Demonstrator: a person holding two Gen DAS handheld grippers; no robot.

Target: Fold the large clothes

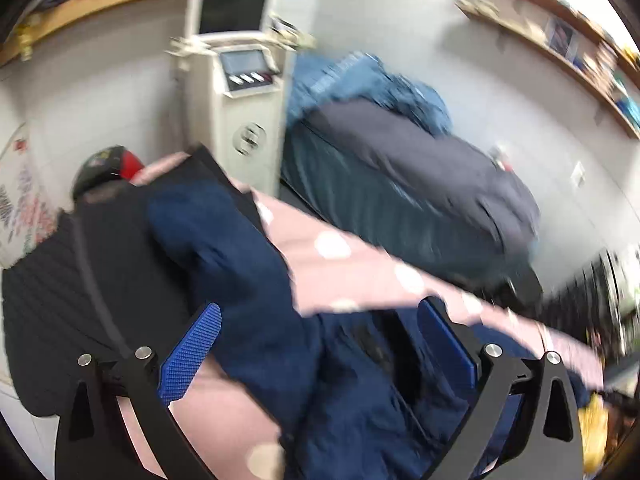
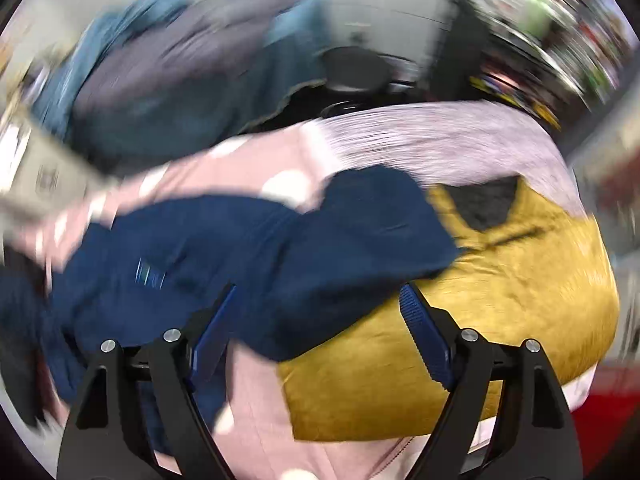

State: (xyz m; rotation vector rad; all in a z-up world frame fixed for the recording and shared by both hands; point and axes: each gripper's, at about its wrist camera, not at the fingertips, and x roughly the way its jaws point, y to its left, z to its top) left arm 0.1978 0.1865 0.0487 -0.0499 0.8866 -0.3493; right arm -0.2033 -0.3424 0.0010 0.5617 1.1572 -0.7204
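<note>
Left wrist view: left tool (image 1: 324, 344) spread wide, blue pads (image 1: 192, 354) clear of the cloth, nothing gripped. Right under and between the fingers, the navy garment (image 1: 256, 264), crumpled, running from bottom centre up and left over the pink polka-dot bedsheet (image 1: 340, 256). Further left, a black ribbed garment (image 1: 80, 280) lying flat, overlapped by the navy one at its edge. Beyond that, a second bed with a dark cover (image 1: 420, 168) and a bunched blue blanket (image 1: 372, 84), plus a white cabinet with a screen (image 1: 236, 92) against the wall. Heavy blur all round, so no fine detail.

Right wrist view: right tool (image 2: 320, 320) also released, pads apart, no cloth pinched. Same navy garment (image 2: 248, 248) stretched crosswise in front of it, long axis roughly left to right, one end reaching right onto a mustard-yellow garment (image 2: 500, 288). Pink sheet (image 2: 260, 420) showing below, a pale striped cloth (image 2: 440, 140) behind.

Key relation, as a guess: navy garment lying across both tools rather than along them, left one over the bunched bulk, right one nearer the end resting on the yellow piece. Looks like each side needs its own edge before any spreading or folding. Not folded yet, still a heap. Risk of snagging the yellow piece along with it.
</note>
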